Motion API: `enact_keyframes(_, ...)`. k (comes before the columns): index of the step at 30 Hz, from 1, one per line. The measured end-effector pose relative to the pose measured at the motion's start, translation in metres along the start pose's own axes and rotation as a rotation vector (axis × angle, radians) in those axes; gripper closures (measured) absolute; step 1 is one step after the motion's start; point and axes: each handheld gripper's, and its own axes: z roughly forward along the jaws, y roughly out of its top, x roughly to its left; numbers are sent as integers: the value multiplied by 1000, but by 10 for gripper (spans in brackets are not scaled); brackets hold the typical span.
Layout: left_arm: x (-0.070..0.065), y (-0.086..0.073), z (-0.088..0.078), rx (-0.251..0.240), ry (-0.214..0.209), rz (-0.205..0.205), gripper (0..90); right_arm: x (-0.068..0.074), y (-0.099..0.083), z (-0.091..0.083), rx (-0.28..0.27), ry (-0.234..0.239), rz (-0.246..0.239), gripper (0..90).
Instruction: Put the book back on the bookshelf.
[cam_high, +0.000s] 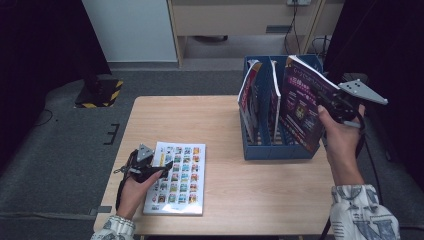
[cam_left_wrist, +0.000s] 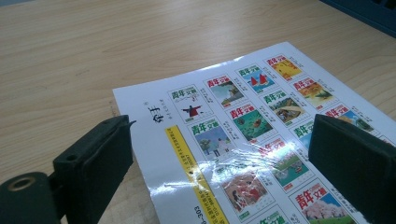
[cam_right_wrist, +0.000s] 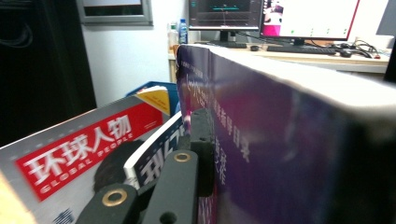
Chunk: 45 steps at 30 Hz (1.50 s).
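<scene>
A: What was the purple magazine like?

B: Dark purple cover with pale print. It stood nearly upright, tilted, over the right-hand slot of the blue file rack at about two o'clock on the table, its spine edge clamped.

A: And the other one?

B: The white magazine lay flat at about seven o'clock, its glossy cover showing rows of small colourful cover pictures and a yellow strip.

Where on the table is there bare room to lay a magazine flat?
Bare wood lies between the white magazine and the blue file rack, along the far edge behind the white magazine, and at the near edge before the rack. The rack is crowded; the right gripper clamps a purple magazine there.
</scene>
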Motion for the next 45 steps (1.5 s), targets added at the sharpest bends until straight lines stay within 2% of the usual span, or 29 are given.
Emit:
enact_keyframes(1,0,0,0,0,-1,1,61,-1,1,7,2,-16,9,841)
enact_keyframes(5,0,0,1,4,-3,2,61,-1,3,16,4,-36,23,841)
enact_keyframes(13,0,0,0,0,-3,-2,61,1,4,30,6,-47,49,841)
enact_keyframes(31,1,0,-1,-7,-2,-11,62,6,10,57,24,-57,51,841)
enact_keyframes(45,2,0,-1,-7,-1,-13,62,10,-4,84,17,-80,70,840)
